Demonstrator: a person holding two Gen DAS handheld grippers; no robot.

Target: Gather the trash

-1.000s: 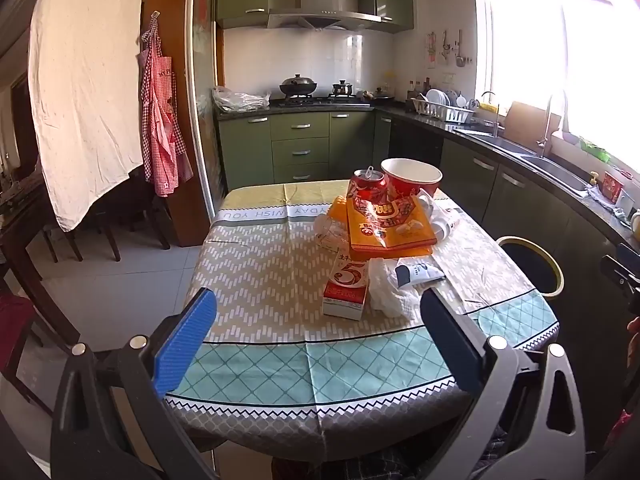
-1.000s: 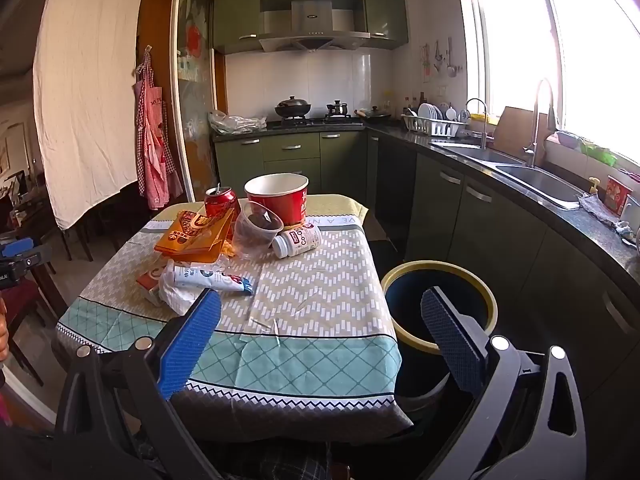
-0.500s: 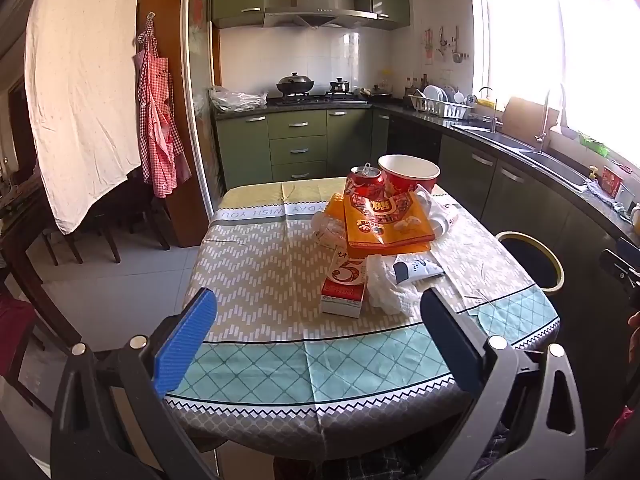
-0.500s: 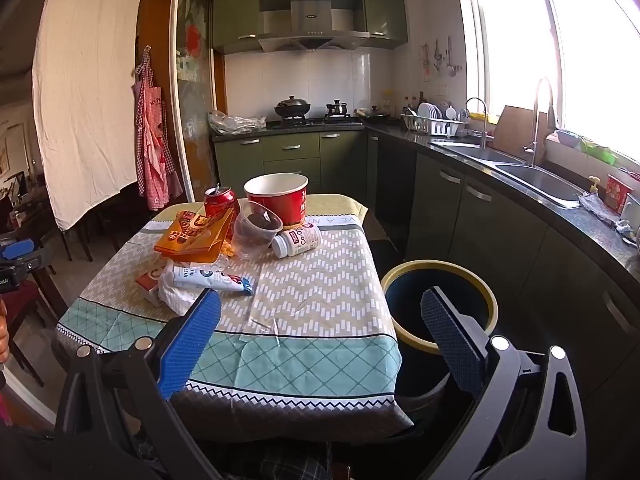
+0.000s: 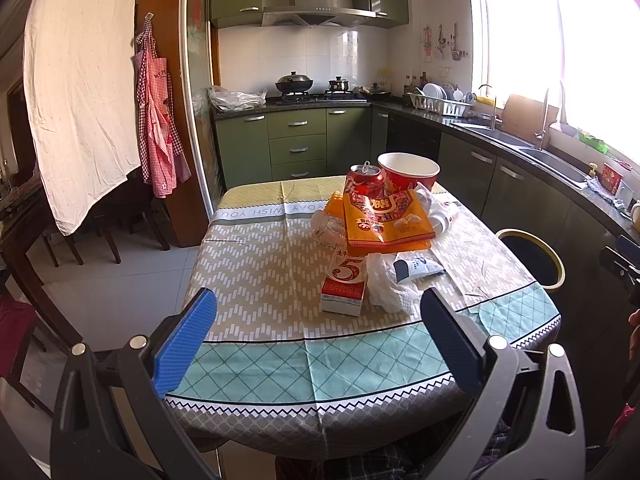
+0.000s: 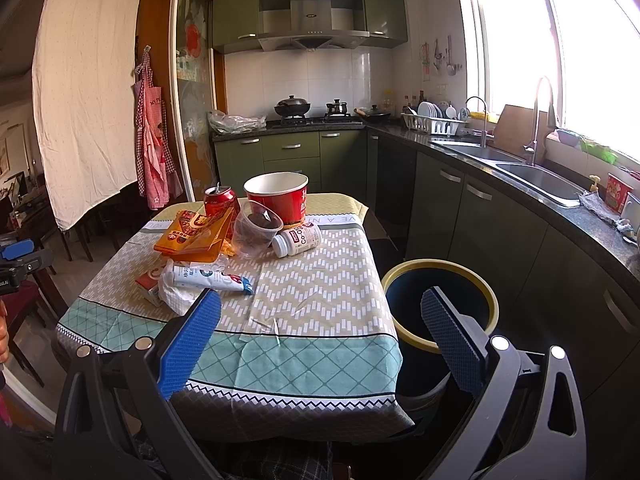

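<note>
Trash lies on the table (image 5: 260, 264): a red-and-white carton (image 5: 345, 282), crumpled white tissue (image 5: 386, 288), a tube (image 6: 208, 276), an orange snack bag (image 5: 386, 220), a red can (image 5: 362, 182), a red paper bucket (image 6: 278, 198), a clear plastic cup (image 6: 256, 228) and a white pill bottle (image 6: 298, 238). A yellow-rimmed bin (image 6: 440, 304) stands on the floor right of the table. My left gripper (image 5: 318, 336) is open and empty before the table's near edge. My right gripper (image 6: 320, 334) is open and empty, between table corner and bin.
Green kitchen cabinets with a counter and sink (image 6: 532, 176) run along the right. A stove with pots (image 5: 316, 90) is at the back. Dark chairs (image 5: 104, 224) and a hanging white sheet (image 5: 80, 92) are at the left.
The left view has shifted slightly nearer the table. The right gripper has barely moved. Both stay open.
</note>
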